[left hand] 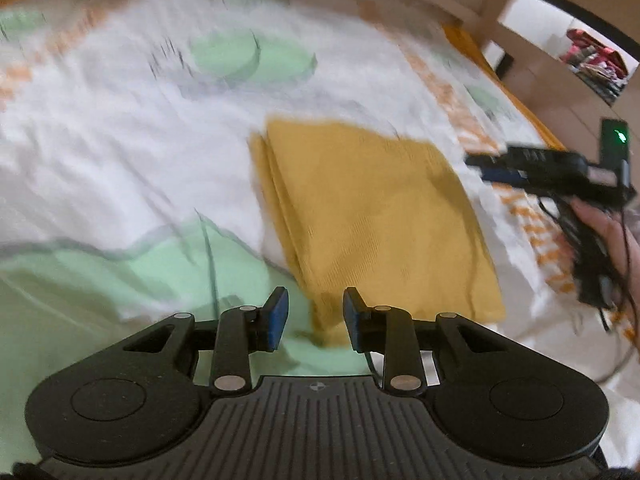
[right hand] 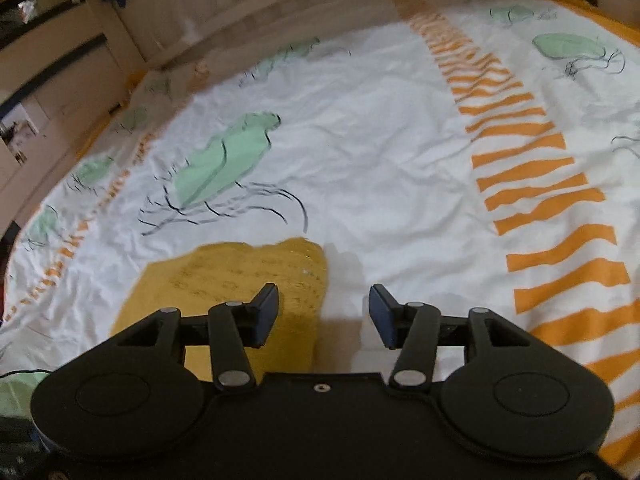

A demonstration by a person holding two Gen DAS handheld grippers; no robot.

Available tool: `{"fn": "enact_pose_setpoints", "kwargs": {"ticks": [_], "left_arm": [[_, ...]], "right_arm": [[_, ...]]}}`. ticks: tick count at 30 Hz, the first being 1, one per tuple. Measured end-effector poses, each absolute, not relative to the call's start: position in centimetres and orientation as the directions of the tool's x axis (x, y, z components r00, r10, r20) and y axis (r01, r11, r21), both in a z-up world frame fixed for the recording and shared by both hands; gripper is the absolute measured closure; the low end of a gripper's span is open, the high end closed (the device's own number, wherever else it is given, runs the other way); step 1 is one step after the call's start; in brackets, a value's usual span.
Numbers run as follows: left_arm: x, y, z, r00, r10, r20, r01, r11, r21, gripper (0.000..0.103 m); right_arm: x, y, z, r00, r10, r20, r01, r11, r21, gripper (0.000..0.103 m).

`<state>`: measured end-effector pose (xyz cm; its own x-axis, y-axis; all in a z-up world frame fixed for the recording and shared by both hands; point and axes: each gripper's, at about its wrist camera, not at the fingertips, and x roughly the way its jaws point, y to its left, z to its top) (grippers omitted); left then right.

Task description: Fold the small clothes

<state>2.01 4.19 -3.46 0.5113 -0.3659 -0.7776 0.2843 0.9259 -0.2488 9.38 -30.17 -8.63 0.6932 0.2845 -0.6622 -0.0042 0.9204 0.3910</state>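
At frame centre: yellow garment (left hand: 380,220) folded flat on bed (left hand: 120,152).
Left gripper (left hand: 316,318): fingers released, empty.
Right gripper (right hand: 323,316): fingers released, empty.
Progress: fold apparently complete.

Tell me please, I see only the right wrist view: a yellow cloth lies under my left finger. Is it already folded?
Observer: Yes. In the left wrist view the yellow cloth lies as a flat rectangle, with stacked layers showing along its left edge.
Operator: Is the left gripper holding it?
Observer: No. The left gripper is open, with the cloth's near corner lying below the gap between its fingers.
Operator: And how does my own gripper look from there?
Observer: The right gripper hangs off the cloth's right side, above the bedsheet. Blur hides its jaws there.
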Motion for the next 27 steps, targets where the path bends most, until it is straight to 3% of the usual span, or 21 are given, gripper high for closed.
{"fn": "enact_pose_setpoints", "kwargs": {"ticks": [4, 10, 14, 17, 21, 27], "left_arm": [[2.6, 2.9, -1.7, 0.601, -0.299, -0.741, 0.255, 0.951, -0.176, 0.071], [2.7, -0.4, -0.4, 0.729, -0.039, -0.683, 0.169, 0.978, 0.125, 0.071], [2.0, -3.2, -0.4, 0.778, 0.162, -0.607, 0.108, 0.918, 0.383, 0.070], [1.6, -4.9, -1.1, 0.763, 0.247, -0.597, 0.114, 0.858, 0.501, 0.070], [1.0, -4.9, -1.2, 0.717, 0.154, -0.680, 0.201, 0.889, 0.413, 0.070], [0.3, -3.2, -0.6, 0.628, -0.009, -0.778, 0.244, 0.951, 0.187, 0.070]], "right_arm": [[7.7, -28.9, -7.4, 0.723, 0.238, -0.648, 0.005, 0.937, 0.350, 0.031], [4.6, -26.4, -5.5, 0.763, 0.102, -0.639, 0.047, 0.976, 0.212, 0.013], [2.6, -25.1, -4.8, 0.762, 0.009, -0.648, 0.108, 0.984, 0.141, 0.012], [1.3, -25.0, -4.4, 0.765, 0.045, -0.643, 0.097, 0.978, 0.184, 0.013], [-0.8, -24.6, -3.5, 0.797, 0.059, -0.601, 0.079, 0.976, 0.200, 0.013], [-3.1, -23.7, -2.4, 0.764, -0.116, -0.634, 0.239, 0.965, 0.112, 0.007]]}}
